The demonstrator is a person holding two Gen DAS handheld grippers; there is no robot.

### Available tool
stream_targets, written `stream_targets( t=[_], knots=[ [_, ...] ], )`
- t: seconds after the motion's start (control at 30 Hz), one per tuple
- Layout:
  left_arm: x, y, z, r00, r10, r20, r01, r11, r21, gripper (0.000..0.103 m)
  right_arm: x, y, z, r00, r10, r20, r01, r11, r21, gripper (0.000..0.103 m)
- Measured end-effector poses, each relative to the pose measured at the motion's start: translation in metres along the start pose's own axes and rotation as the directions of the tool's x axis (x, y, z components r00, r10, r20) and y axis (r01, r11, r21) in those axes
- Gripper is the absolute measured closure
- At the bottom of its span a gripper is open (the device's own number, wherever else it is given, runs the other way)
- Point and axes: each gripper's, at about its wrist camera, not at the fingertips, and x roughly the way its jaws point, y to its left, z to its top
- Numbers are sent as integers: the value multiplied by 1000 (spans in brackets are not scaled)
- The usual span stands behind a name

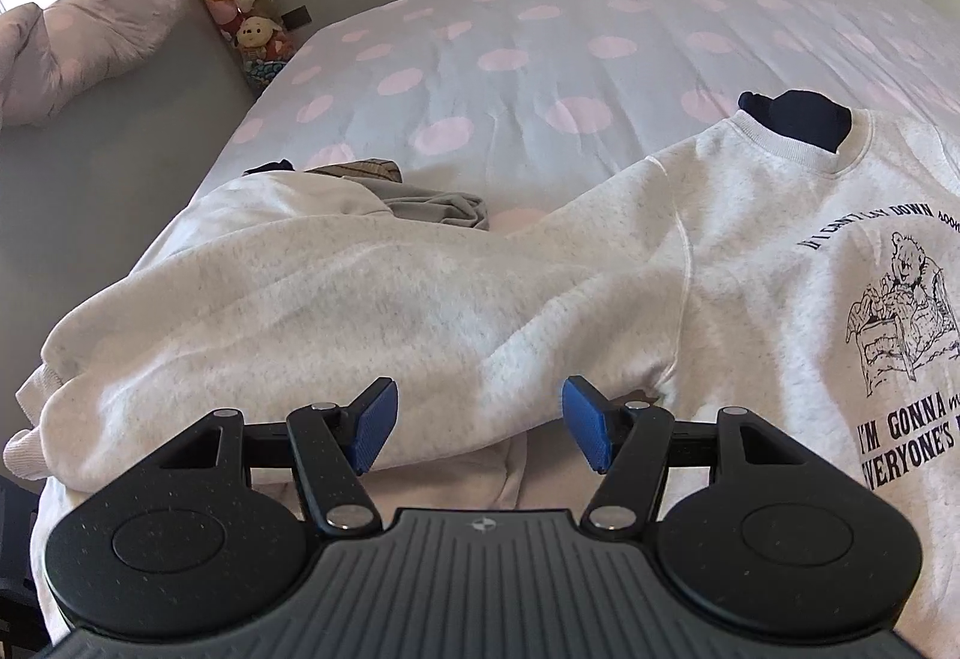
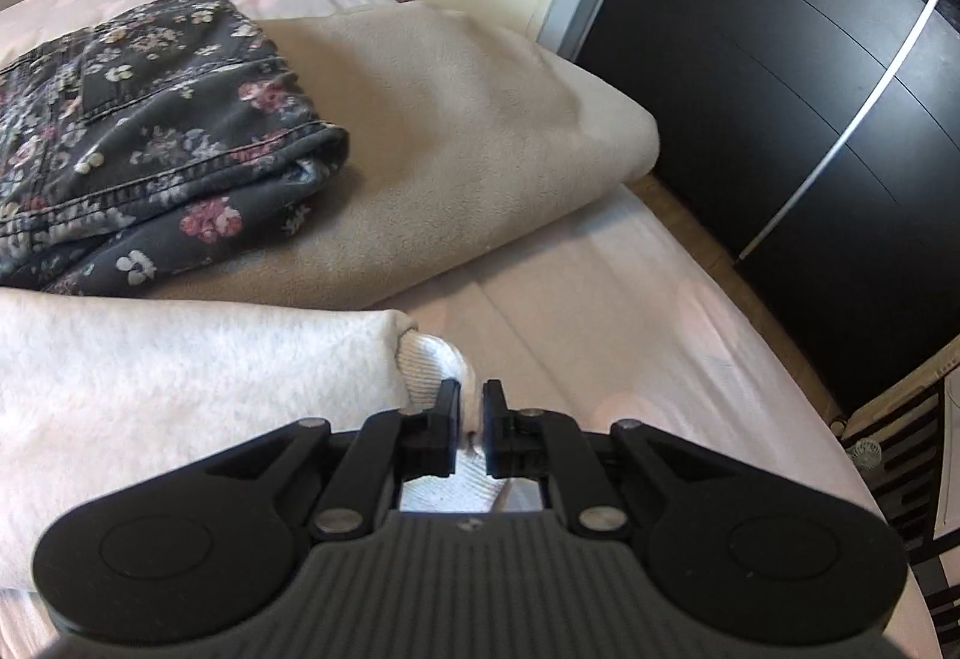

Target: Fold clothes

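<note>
A light grey sweatshirt (image 1: 750,263) with a bear print and black lettering lies face up on the bed. Its left sleeve (image 1: 312,299) stretches out to the left. My left gripper (image 1: 480,419) is open, with blue pads, just above the lower edge of that sleeve near the armpit, holding nothing. In the right wrist view the other sleeve (image 2: 180,377) lies across the bed. My right gripper (image 2: 472,413) is shut on the ribbed cuff (image 2: 429,365) of that sleeve.
A dark garment (image 1: 798,116) lies under the collar. Grey and striped clothes (image 1: 420,197) sit behind the left sleeve. Folded floral jeans (image 2: 150,137) rest on a folded beige blanket (image 2: 450,137). A polka-dot cover (image 1: 540,47) is over the bed; a black wardrobe (image 2: 810,89) stands beyond it.
</note>
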Motion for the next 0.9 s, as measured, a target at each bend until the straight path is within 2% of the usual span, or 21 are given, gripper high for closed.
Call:
stream_targets(
  t=[0.07,0.1,0.13,0.27,0.37,0.43,0.53,0.63,0.8,0.9],
  knots=[
    [5,-4,10,999,-24,22,23,1000,17,44,-3,2,0,1000,9,11,-8,1000,-17,85],
    [7,-7,16,999,-36,35,35,999,27,44,-12,3,2,999,17,38,-16,999,-33,76],
    [9,-9,22,998,-48,47,47,998,38,44,-22,5,3,997,26,69,-23,999,-45,74],
    [18,-19,44,991,-100,95,92,992,83,44,-64,30,12,976,159,150,-147,985,-91,73],
    [33,-27,63,982,-147,117,130,981,143,44,-91,72,20,939,299,172,-273,949,-157,68],
    [47,-34,73,979,-170,115,150,974,168,43,-105,106,23,904,393,171,-355,910,-213,62],
    [69,-45,87,974,-199,109,174,964,201,43,-115,166,26,843,520,138,-464,832,-305,57],
    [91,-53,99,966,-233,109,207,956,209,42,-118,224,26,785,613,87,-545,751,-373,53],
    [134,-60,114,968,-237,88,208,944,255,41,-110,312,28,732,681,14,-593,647,-478,52],
    [160,-63,122,964,-254,79,226,939,260,41,-100,349,32,720,693,-12,-600,614,-513,52]
  ],
)
